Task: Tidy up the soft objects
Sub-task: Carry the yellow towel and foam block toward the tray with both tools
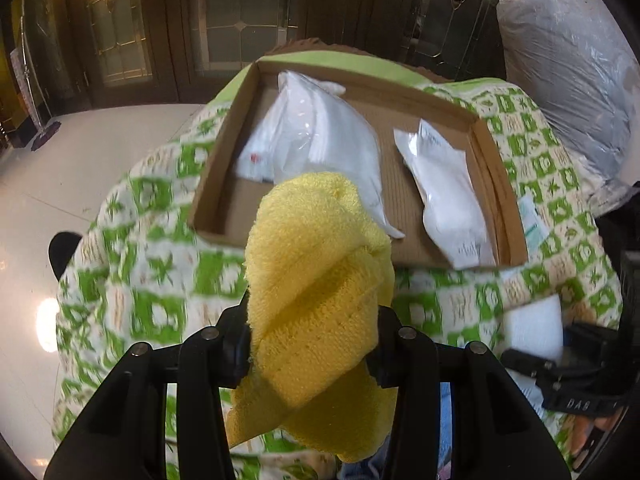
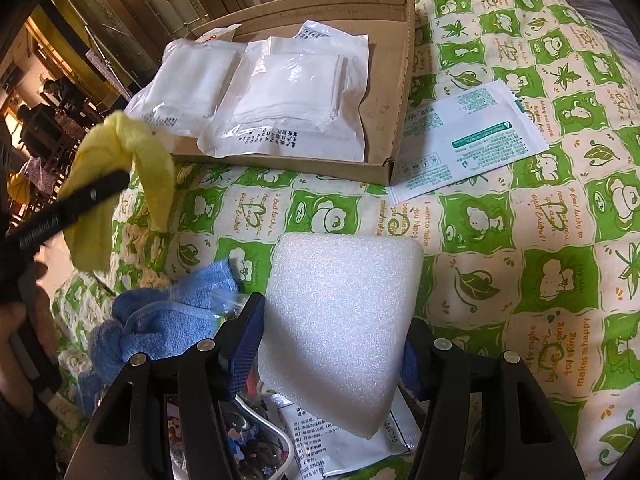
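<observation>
My left gripper [image 1: 314, 332] is shut on a yellow towel [image 1: 316, 280] and holds it in the air just in front of a shallow cardboard box [image 1: 224, 168]. The box holds two white plastic packets [image 1: 320, 136] [image 1: 444, 196]. My right gripper [image 2: 332, 344] is shut on a white foam block [image 2: 340, 320] above the green-and-white quilt [image 2: 520, 240]. The right wrist view also shows the left gripper [image 2: 92, 194] with the yellow towel [image 2: 132, 160] at the left, near the box [image 2: 396, 120] and its packets [image 2: 296, 100].
A blue towel [image 2: 160, 320] lies bunched on the quilt left of the foam. A flat green-printed sachet [image 2: 468, 140] lies right of the box. Printed packets [image 2: 340, 452] lie under the right gripper. A plastic-wrapped grey pillow [image 1: 568, 80] sits at the far right. Tiled floor [image 1: 80, 160] lies left.
</observation>
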The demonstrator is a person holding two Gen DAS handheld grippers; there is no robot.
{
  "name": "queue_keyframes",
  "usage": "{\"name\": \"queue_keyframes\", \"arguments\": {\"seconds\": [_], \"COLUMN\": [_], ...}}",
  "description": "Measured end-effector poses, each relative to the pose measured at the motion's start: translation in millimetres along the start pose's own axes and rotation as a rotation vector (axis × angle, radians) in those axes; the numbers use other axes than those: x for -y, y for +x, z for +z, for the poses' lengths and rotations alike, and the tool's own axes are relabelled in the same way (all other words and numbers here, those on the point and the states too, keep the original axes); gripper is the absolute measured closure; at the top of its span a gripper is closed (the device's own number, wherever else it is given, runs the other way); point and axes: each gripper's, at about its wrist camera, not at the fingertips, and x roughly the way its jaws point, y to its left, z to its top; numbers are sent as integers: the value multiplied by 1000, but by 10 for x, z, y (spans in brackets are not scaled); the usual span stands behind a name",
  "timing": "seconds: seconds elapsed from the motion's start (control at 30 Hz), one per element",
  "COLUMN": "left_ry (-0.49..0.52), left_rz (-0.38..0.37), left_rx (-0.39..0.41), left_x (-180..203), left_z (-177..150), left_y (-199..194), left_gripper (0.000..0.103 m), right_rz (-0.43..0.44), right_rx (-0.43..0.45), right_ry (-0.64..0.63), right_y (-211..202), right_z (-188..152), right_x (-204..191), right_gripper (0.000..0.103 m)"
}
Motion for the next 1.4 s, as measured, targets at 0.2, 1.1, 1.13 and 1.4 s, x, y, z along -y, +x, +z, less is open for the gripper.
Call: {"name": "queue_keyframes", "arguments": {"seconds": [0.2, 1.1, 1.13, 1.4], "left_ry": [18, 85, 83, 67], "left_rz": [8, 6, 3, -13], "left_rx": [-11, 89, 86, 81], "left_x": [31, 244, 241, 212], "left_z": [26, -24, -14, 85], "left_y": [64, -584, -578, -565], "left_gripper": [60, 60, 60, 60], "right_rz": [6, 1, 1, 14], "right_rx": [-4, 76, 75, 81], "right_ry": [2, -10, -10, -20], "right_y": [35, -299, -306, -396], "right_z": [19, 38, 41, 175], "right_x": [8, -40, -31, -40], "right_gripper": [44, 44, 44, 44]}}
